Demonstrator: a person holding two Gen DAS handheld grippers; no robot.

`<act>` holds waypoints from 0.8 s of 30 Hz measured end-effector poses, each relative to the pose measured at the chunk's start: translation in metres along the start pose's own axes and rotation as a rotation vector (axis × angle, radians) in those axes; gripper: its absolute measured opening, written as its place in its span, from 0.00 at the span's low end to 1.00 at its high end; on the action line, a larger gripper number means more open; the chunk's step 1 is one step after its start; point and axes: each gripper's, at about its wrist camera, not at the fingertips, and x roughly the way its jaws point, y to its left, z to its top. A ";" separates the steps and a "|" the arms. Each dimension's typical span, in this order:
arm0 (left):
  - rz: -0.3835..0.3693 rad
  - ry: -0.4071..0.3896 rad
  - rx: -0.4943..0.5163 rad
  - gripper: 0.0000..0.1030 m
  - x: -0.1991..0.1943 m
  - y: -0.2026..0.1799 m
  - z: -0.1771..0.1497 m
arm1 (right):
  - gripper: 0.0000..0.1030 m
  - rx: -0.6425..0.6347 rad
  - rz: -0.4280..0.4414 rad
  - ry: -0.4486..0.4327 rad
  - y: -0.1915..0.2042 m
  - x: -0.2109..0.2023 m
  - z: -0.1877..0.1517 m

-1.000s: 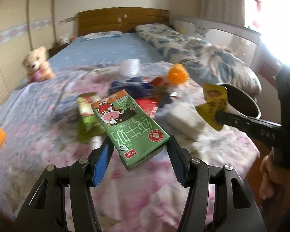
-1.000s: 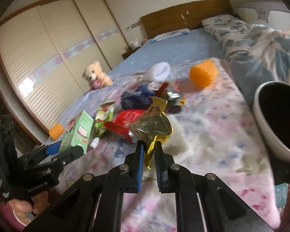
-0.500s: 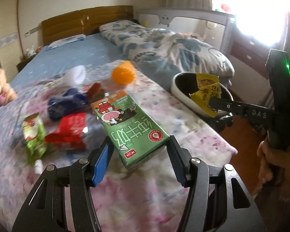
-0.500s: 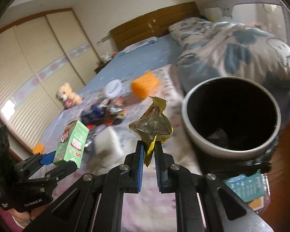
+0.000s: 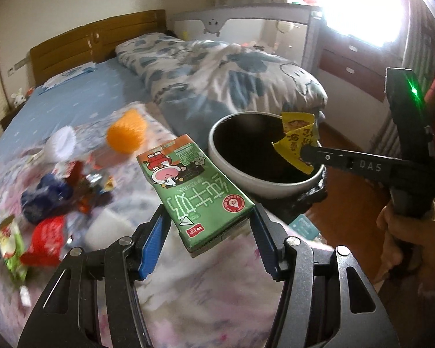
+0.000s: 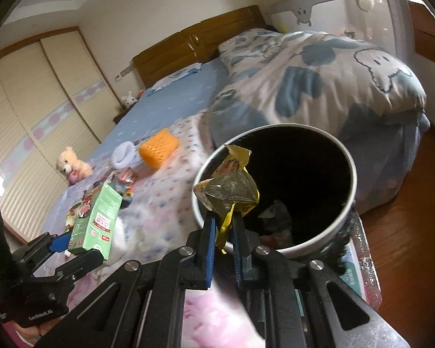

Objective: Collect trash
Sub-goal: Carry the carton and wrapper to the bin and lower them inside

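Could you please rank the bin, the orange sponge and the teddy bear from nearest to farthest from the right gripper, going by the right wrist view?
From the right gripper:
1. Bin, just ahead, slightly right.
2. Orange sponge, on the bed, ahead left.
3. Teddy bear, far left by the wardrobe.

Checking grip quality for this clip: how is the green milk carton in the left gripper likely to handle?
The green rectangular milk carton looks stiff: its faces stay flat between the left gripper. It is probably light, sticking out unsupported without sagging. Its smooth printed sides might slip.
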 end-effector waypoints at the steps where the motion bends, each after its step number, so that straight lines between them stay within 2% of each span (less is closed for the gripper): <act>1: -0.005 0.002 0.007 0.55 0.004 -0.004 0.003 | 0.10 0.007 -0.006 0.002 -0.006 0.001 0.002; 9: -0.040 0.016 0.053 0.55 0.030 -0.029 0.025 | 0.10 0.063 -0.037 0.002 -0.037 0.003 0.010; 17: -0.057 0.034 0.093 0.55 0.049 -0.044 0.037 | 0.11 0.079 -0.050 0.008 -0.053 0.008 0.020; 24: -0.079 0.067 0.076 0.55 0.070 -0.046 0.051 | 0.11 0.085 -0.042 0.025 -0.059 0.017 0.030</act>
